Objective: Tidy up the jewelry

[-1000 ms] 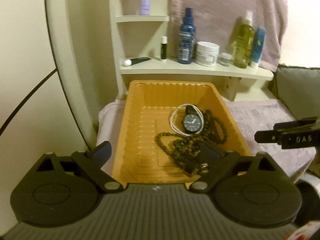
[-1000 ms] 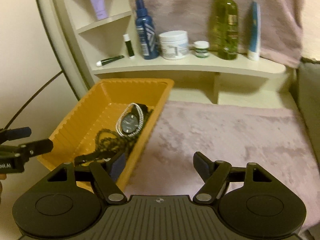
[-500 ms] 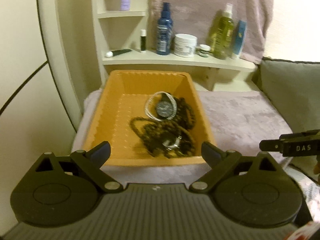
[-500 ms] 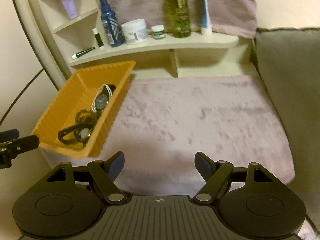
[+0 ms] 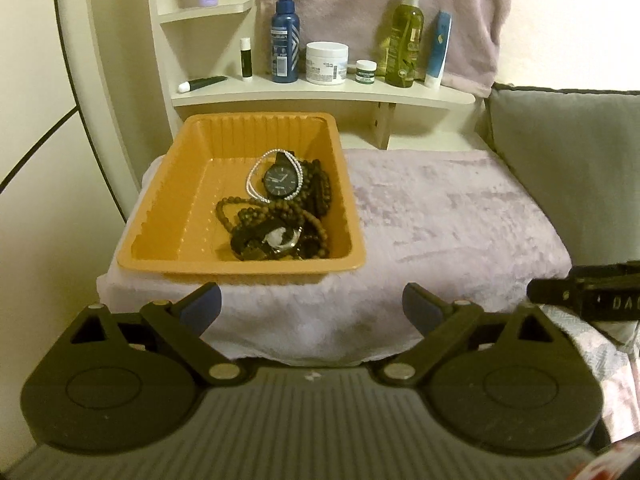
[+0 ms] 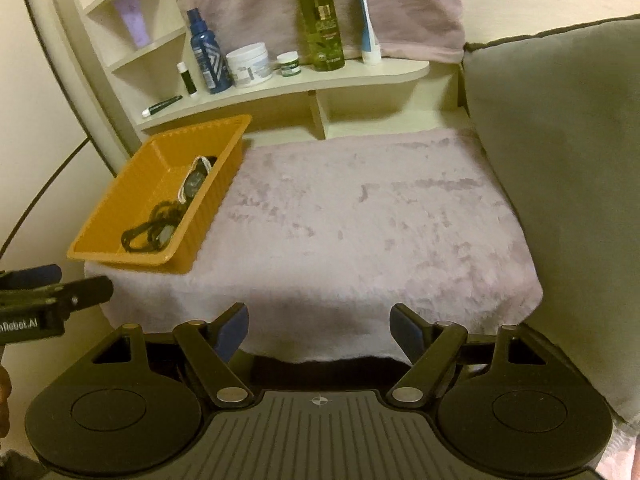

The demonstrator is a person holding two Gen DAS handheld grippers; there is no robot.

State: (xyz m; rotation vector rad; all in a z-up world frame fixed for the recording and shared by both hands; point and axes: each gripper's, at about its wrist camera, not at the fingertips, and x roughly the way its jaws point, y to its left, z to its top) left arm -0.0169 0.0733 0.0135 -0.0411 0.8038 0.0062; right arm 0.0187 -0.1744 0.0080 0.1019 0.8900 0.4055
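Blanket point(image 6: 360, 220) seems bare right of tray point(image 6: 208, 216).

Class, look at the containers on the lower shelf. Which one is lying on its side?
The small dark tube with a white cap, at the shelf's left end. Every other bottle, jar and tube there stands upright.

Dim, warm yellowish indoor light gives both views a muddy, grainy cast. Fisheye distortion bends the cream wall edges and darkens the corners. A soft shadow lies under the curved cream wooden shelf point(image 5: 320, 98). The fuzzy mauve blanket point(image 6: 360, 216) looks smeared, and fine detail is soft.
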